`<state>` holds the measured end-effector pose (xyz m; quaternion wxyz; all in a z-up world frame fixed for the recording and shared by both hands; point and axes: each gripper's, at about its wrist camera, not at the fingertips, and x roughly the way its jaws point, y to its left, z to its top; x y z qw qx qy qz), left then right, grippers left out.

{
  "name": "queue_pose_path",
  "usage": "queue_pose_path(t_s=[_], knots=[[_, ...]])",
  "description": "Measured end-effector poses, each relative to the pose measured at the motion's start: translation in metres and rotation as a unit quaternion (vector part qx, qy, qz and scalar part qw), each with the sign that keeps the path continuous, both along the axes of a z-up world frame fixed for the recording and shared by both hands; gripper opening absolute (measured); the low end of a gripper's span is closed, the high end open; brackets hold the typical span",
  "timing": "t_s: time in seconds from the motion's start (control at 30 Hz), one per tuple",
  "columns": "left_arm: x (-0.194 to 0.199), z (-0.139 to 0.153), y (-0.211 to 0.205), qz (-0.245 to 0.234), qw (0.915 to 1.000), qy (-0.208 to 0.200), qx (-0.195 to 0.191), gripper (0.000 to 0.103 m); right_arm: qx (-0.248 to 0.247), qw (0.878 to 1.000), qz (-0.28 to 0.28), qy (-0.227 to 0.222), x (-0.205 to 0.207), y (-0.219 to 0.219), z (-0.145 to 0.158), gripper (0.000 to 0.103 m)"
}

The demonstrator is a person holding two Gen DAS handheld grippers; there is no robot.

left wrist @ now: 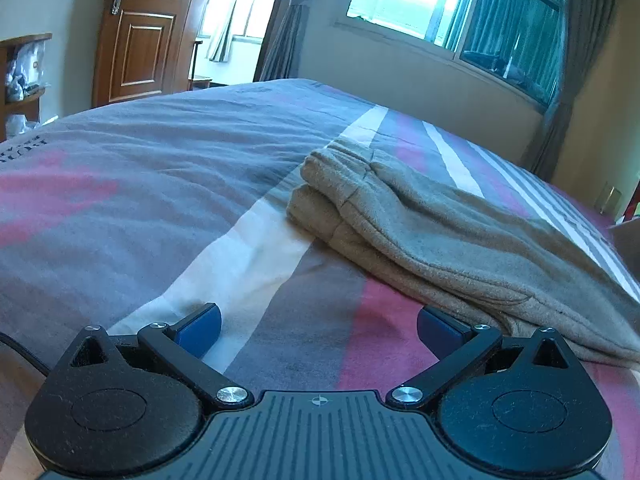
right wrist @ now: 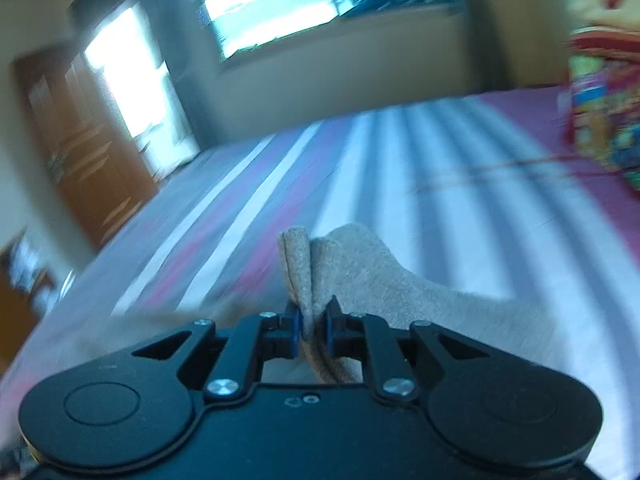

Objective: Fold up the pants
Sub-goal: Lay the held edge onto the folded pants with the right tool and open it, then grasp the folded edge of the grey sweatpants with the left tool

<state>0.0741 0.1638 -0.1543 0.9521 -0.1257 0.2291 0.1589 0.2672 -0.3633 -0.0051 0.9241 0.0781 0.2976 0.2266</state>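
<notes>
Beige fleece pants [left wrist: 432, 232] lie folded in layers on the striped bed cover [left wrist: 160, 200], to the right of centre in the left wrist view. My left gripper [left wrist: 318, 330] hovers open just in front of them, its blue pads [left wrist: 202, 330] wide apart with nothing between. In the blurred, tilted right wrist view, my right gripper [right wrist: 311, 330] is shut on a doubled edge of the pants [right wrist: 316, 276], which stands up between its pads. The rest of that fabric trails off to the right and below the gripper.
A wooden door [left wrist: 140, 32] and a shelf [left wrist: 20, 80] stand beyond the bed's far left. A window with curtains [left wrist: 460, 12] runs along the far wall. A colourful stack of bedding [right wrist: 604, 120] sits at the bed's right side.
</notes>
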Motion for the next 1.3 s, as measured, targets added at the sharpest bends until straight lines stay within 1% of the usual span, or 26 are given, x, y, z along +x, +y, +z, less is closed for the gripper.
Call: queue_pose_path(t_s=[0.07, 0.1, 0.17, 0.2, 0.27, 0.3, 0.37, 0.4, 0.43, 0.57, 0.6, 0.67, 0.7, 0.73, 0.77, 0.9, 1.0, 1.07, 1.1, 1.17, 1.2, 1.23, 1.27, 1.3], knots=[[0.002, -0.001, -0.003, -0.001, 1.0000, 0.004, 0.007, 0.103, -0.018, 0.999, 0.035, 0.011, -0.008, 0.030, -0.016, 0.011], [0.002, -0.002, -0.003, -0.001, 0.9999, 0.005, 0.009, 0.103, -0.035, 0.998, 0.052, 0.014, -0.013, 0.047, -0.024, 0.011], [0.002, -0.002, -0.004, -0.001, 1.0000, 0.004, 0.008, 0.103, -0.077, 0.994, 0.075, 0.011, -0.023, 0.071, -0.037, 0.011], [0.002, -0.003, -0.003, -0.001, 1.0000, 0.004, 0.007, 0.103, -0.107, 0.991, 0.086, 0.002, -0.030, 0.082, -0.044, 0.011], [0.002, -0.003, -0.003, -0.001, 1.0000, 0.003, 0.006, 0.103, -0.167, 0.981, 0.099, -0.028, -0.046, 0.096, -0.054, 0.011], [0.003, -0.003, -0.003, -0.001, 1.0000, 0.004, 0.007, 0.103, -0.197, 0.973, 0.108, -0.046, -0.053, 0.107, -0.060, 0.011], [0.004, -0.003, -0.004, -0.001, 0.9999, 0.006, 0.011, 0.103, -0.243, 0.959, 0.128, -0.074, -0.070, 0.117, -0.070, 0.011], [0.004, -0.003, -0.005, 0.000, 0.9999, 0.007, 0.013, 0.103, -0.261, 0.952, 0.138, -0.081, -0.072, 0.122, -0.074, 0.012], [0.004, -0.003, -0.006, 0.000, 0.9999, 0.008, 0.014, 0.103, -0.271, 0.948, 0.146, -0.083, -0.076, 0.124, -0.077, 0.012], [0.003, -0.003, -0.006, 0.001, 0.9998, 0.009, 0.016, 0.103, -0.287, 0.940, 0.159, -0.092, -0.094, 0.129, -0.084, 0.012], [0.003, -0.003, -0.006, 0.001, 0.9998, 0.009, 0.017, 0.103, -0.289, 0.939, 0.162, -0.092, -0.098, 0.130, -0.086, 0.013], [0.004, -0.003, -0.007, 0.001, 0.9998, 0.011, 0.019, 0.103, -0.299, 0.934, 0.173, -0.089, -0.106, 0.134, -0.093, 0.021], [0.004, -0.003, -0.007, 0.001, 0.9997, 0.011, 0.020, 0.103, -0.301, 0.932, 0.182, -0.090, -0.110, 0.138, -0.096, 0.027], [0.004, -0.003, -0.008, 0.001, 0.9997, 0.013, 0.021, 0.103, -0.301, 0.930, 0.187, -0.096, -0.115, 0.143, -0.097, 0.030], [0.004, -0.003, -0.008, 0.001, 0.9997, 0.013, 0.023, 0.103, -0.298, 0.931, 0.188, -0.099, -0.118, 0.146, -0.099, 0.030], [0.004, -0.003, -0.010, 0.003, 0.9994, 0.016, 0.029, 0.103, -0.256, 0.947, 0.174, -0.084, -0.113, 0.140, -0.100, 0.032], [0.003, -0.003, -0.011, 0.003, 0.9994, 0.015, 0.032, 0.103, -0.246, 0.949, 0.174, -0.089, -0.118, 0.137, -0.101, 0.033], [0.003, -0.002, -0.011, 0.001, 0.9995, 0.014, 0.030, 0.103, -0.231, 0.952, 0.180, -0.085, -0.120, 0.131, -0.098, 0.040], [0.003, -0.003, -0.011, 0.001, 0.9994, 0.014, 0.030, 0.103, -0.217, 0.953, 0.193, -0.086, -0.123, 0.126, -0.095, 0.051], [0.002, -0.001, -0.012, 0.000, 0.9994, 0.015, 0.031, 0.103, -0.196, 0.954, 0.203, -0.104, -0.130, 0.117, -0.088, 0.045], [0.002, 0.001, -0.012, -0.008, 0.9994, 0.018, 0.029, 0.103, -0.177, 0.958, 0.200, -0.108, -0.133, 0.109, -0.083, 0.039], [0.002, 0.004, -0.012, -0.017, 0.9993, 0.022, 0.026, 0.102, -0.155, 0.964, 0.191, -0.104, -0.133, 0.098, -0.078, 0.030], [0.003, 0.008, -0.015, -0.025, 0.9990, 0.026, 0.025, 0.089, -0.138, 0.969, 0.179, -0.097, -0.132, 0.087, -0.075, 0.025], [0.003, 0.011, -0.017, -0.031, 0.9988, 0.030, 0.024, 0.080, -0.127, 0.974, 0.160, -0.093, -0.131, 0.074, -0.072, 0.023]])
